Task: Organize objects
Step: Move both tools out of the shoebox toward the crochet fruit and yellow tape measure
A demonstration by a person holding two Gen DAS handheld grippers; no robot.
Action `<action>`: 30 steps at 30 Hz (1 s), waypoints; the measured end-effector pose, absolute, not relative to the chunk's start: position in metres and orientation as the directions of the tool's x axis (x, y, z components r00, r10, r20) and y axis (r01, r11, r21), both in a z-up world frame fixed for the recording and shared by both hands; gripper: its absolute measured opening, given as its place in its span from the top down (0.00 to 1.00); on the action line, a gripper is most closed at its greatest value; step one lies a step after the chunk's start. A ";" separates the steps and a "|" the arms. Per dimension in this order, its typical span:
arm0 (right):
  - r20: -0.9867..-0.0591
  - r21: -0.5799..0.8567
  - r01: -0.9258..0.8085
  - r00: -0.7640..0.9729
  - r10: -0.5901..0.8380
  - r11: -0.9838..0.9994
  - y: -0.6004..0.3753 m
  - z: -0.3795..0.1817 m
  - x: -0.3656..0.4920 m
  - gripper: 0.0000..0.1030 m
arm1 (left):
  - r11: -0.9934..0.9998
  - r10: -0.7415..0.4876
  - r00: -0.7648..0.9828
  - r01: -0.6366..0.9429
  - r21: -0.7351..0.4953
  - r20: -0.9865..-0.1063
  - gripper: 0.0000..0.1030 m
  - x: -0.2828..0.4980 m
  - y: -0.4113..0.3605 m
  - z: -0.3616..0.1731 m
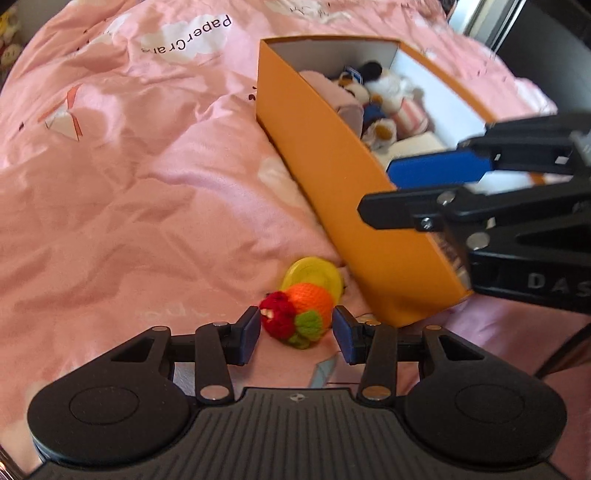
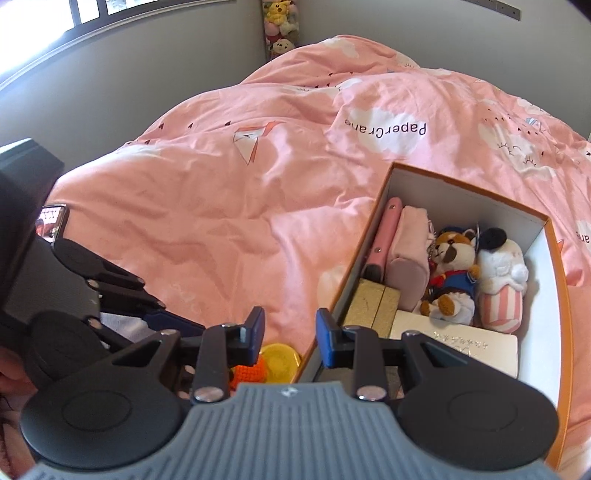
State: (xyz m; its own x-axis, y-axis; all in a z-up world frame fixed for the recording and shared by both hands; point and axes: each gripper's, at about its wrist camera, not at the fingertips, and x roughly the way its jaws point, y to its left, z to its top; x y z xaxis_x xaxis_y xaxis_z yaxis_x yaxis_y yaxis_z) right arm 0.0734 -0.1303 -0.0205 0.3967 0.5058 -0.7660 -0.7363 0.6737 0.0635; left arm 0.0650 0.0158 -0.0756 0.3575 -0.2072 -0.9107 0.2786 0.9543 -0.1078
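A knitted toy (image 1: 297,317), orange, red and green, lies on the pink duvet (image 1: 129,184) beside a yellow disc (image 1: 314,275). My left gripper (image 1: 296,334) is open, its pads on either side of the toy, not pressing it. An orange box (image 1: 347,192) stands just right of it, holding plush toys (image 2: 452,271), a pink pouch (image 2: 408,254) and small boxes. My right gripper (image 2: 290,341) is open and empty, above the box's near left wall. It also shows in the left wrist view (image 1: 384,188). The toy (image 2: 247,371) and disc (image 2: 279,360) show below it.
The duvet (image 2: 240,192) covers the bed, with rumpled folds. A grey wall and a window lie beyond the bed. A shelf of plush toys (image 2: 280,26) stands in the far corner. A phone (image 2: 51,221) shows at the left edge.
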 end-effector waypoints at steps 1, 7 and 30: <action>-0.765 0.052 -0.739 0.403 0.503 0.672 -0.130 -0.020 0.072 0.68 | 0.953 -0.208 0.354 0.282 -0.107 -0.912 0.46 0.066 0.015 -0.078; -0.764 0.020 -0.745 0.418 0.491 0.666 -0.127 -0.020 0.068 0.69 | 0.950 -0.195 0.338 0.297 -0.092 -0.921 0.45 0.073 0.009 -0.089; -0.751 -0.072 -0.793 0.442 0.490 0.605 -0.112 -0.012 0.062 0.68 | 0.981 -0.171 0.469 0.164 -0.104 -0.867 0.56 0.061 0.035 -0.069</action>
State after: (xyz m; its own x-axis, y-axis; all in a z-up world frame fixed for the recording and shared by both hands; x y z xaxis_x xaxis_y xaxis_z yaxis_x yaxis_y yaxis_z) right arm 0.0619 -0.1120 -0.0122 0.4423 0.4899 -0.7513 -0.7928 0.6052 -0.0721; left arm 0.0611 0.0347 -0.0691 0.4690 -0.1705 -0.8666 0.1639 0.9809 -0.1043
